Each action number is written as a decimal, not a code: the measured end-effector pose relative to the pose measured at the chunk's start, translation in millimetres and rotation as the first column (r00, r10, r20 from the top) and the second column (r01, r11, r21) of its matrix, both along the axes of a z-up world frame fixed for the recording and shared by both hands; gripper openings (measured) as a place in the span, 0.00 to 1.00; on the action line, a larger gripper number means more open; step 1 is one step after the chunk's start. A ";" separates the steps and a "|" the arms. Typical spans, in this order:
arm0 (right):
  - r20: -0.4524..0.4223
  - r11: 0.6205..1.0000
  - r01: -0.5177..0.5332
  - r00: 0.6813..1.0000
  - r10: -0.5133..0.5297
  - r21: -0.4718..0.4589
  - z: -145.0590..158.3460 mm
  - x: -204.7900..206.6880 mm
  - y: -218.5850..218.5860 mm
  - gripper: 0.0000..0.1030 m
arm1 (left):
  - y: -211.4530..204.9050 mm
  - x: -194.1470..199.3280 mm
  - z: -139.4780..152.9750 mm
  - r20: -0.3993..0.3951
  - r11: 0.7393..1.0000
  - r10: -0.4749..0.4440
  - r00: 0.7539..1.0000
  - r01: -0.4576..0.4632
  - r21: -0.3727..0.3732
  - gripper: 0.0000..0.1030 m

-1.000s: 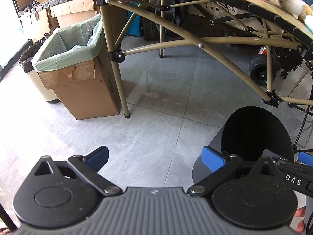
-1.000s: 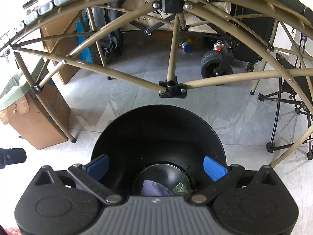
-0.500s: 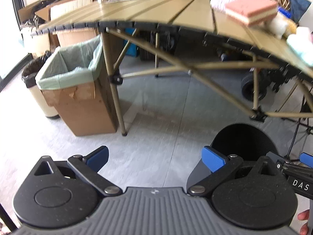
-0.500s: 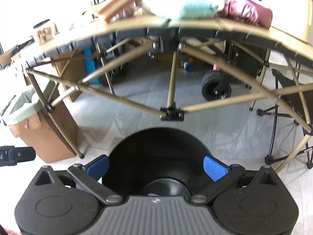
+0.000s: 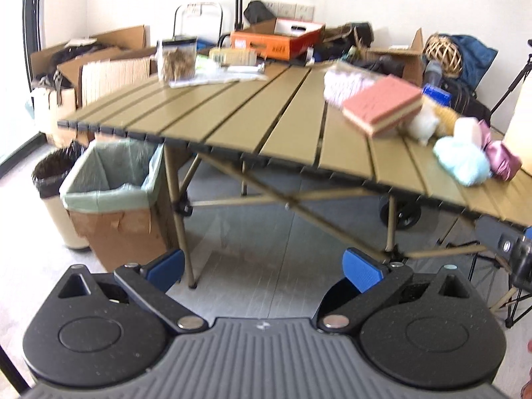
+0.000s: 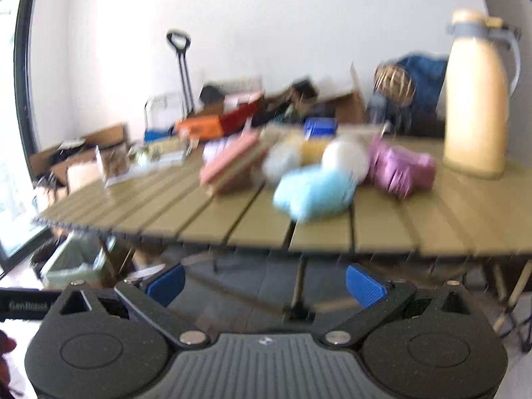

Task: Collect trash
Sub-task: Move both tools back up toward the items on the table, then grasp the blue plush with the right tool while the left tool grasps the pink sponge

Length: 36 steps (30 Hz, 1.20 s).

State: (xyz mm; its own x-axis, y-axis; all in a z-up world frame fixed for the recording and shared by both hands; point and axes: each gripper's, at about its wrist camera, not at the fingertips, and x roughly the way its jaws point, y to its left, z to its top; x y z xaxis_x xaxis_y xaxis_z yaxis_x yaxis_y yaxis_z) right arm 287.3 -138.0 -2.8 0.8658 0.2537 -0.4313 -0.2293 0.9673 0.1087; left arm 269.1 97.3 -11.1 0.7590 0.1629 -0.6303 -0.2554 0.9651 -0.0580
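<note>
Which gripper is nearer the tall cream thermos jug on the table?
Right. The cream thermos jug stands ahead-right of the right gripper; from the left gripper it sits at the far right edge.

Lined box (image 5: 109,183) stands left of table (image 5: 232,126); jug (image 6: 475,99) on it.

Both views are bright with daylight entering from the window (image 5: 13,66) at the left edge, which is blown out to white. The right wrist picture is heavily motion-blurred: the soft items on the worktop (image 6: 382,229) smear into each other, and the cream flask (image 6: 475,99) has soft edges. The left wrist picture is sharper, with mild blur on the pink sponge (image 5: 382,108). Fisheye distortion bows the worktop edge and darkens the corners. Under the worktop the floor (image 5: 266,232) lies in shade.
</note>
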 end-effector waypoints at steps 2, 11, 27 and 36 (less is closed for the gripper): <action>0.043 0.999 0.041 0.998 -0.040 -0.026 10.3 2.3 -0.3 1.00 | -3.3 2.2 6.5 0.017 1.000 -0.005 1.000 0.005 0.001 1.00; 0.141 0.999 0.044 0.989 -0.040 -0.021 32.6 40.7 -9.3 1.00 | -10.5 26.8 34.7 0.097 1.000 -0.004 0.995 0.002 0.016 1.00; 0.104 0.990 0.120 0.988 -0.112 -0.079 -5.4 118.7 6.8 1.00 | -18.4 106.0 59.7 0.139 1.000 -0.001 0.990 0.001 -0.001 1.00; 0.067 0.987 0.133 0.990 -0.127 -0.089 -17.4 137.9 9.0 1.00 | -25.2 141.4 53.3 0.134 0.998 -0.055 0.990 0.057 -0.012 1.00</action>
